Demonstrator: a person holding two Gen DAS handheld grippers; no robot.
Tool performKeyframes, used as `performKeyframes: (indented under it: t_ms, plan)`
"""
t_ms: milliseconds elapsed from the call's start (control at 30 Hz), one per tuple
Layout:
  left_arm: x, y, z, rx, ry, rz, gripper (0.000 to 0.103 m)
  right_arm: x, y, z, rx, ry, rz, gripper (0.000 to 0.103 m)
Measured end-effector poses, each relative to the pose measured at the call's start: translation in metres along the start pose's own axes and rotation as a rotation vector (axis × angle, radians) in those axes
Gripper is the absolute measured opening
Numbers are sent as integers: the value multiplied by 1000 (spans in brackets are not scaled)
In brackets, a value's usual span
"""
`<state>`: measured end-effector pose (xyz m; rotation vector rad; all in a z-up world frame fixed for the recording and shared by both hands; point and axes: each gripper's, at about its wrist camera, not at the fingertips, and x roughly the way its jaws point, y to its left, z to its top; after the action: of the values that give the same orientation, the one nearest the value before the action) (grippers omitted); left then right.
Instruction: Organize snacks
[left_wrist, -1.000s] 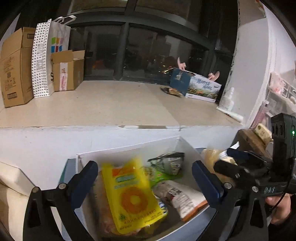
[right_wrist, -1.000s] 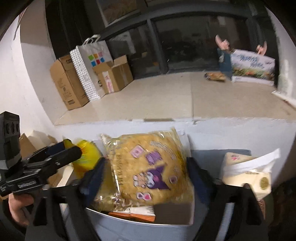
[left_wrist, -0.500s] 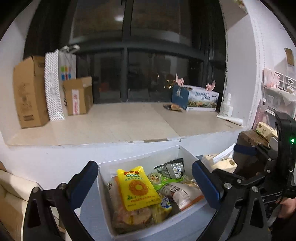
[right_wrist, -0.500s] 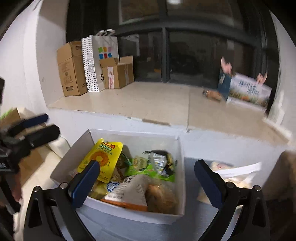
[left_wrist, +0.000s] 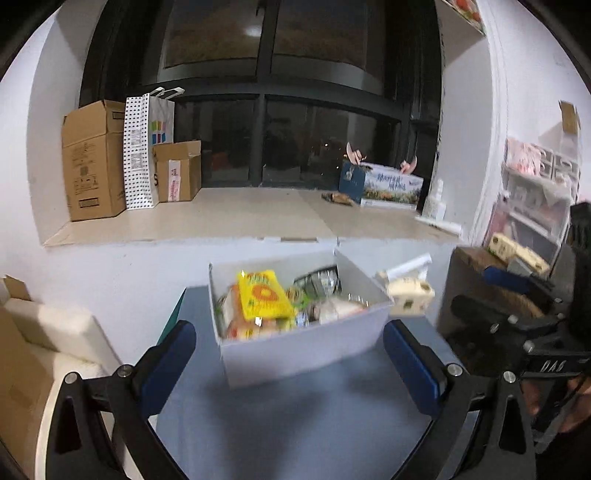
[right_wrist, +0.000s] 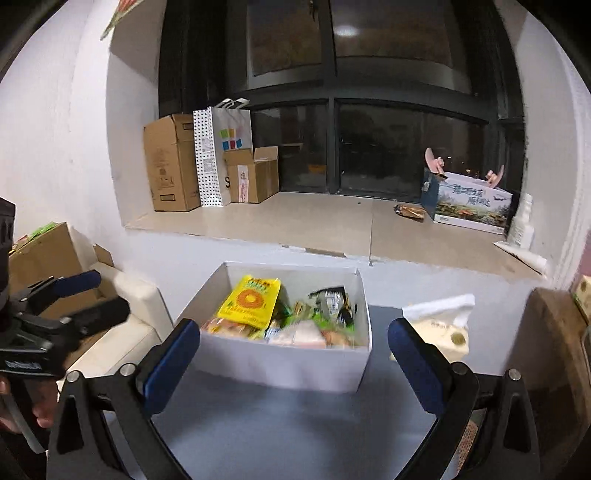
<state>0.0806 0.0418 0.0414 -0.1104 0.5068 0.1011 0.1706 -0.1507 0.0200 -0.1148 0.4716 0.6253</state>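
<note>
Left gripper (left_wrist: 290, 363) jaws spread wide, nothing between the blue pads; right gripper (right_wrist: 293, 356) same, wide apart and empty. Both have backed off and risen versus a second ago, when the right one had a snack bag between its jaws over the box and the left sat right above the contents. That bag is now out of the jaws, so I judge the drop-in done and both tools free for the next pick. White box (right_wrist: 280, 363) sits at 12 o'clock of each gripper, ahead of the pads, not touched. Snacks piled inside; yellow packet (right_wrist: 251, 301) on top toward 11, dark foil pack (right_wrist: 332, 301) toward 1. Tissue pack (right_wrist: 441, 326) just beside the box at 2 o'clock. Box stands on a blue-grey tabletop (right_wrist: 280, 432) pushed against a white wall. Above it at 12, a tiled window ledge (right_wrist: 314, 221) with cardboard boxes (right_wrist: 170, 162) and a dotted paper bag (right_wrist: 218, 151) at 10, printed carton (right_wrist: 469, 203) at 2, dark window behind.
</note>
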Motion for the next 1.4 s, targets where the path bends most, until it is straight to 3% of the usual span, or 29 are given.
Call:
performKeyframes:
  t_ms: [267, 533, 1400]
  plan:
    - [-52, -18, -49, -35, 38, -29, 103, -73, -1, -55, 138, 2, -86, 103]
    - [-71, -36, -51, -6, 25, -33, 103, -107, -4, -70, 167, -12, -95, 103]
    - [-75, -36, -45, -9, 26, -32, 103, -113, -3, -72, 164, -8, -113, 103]
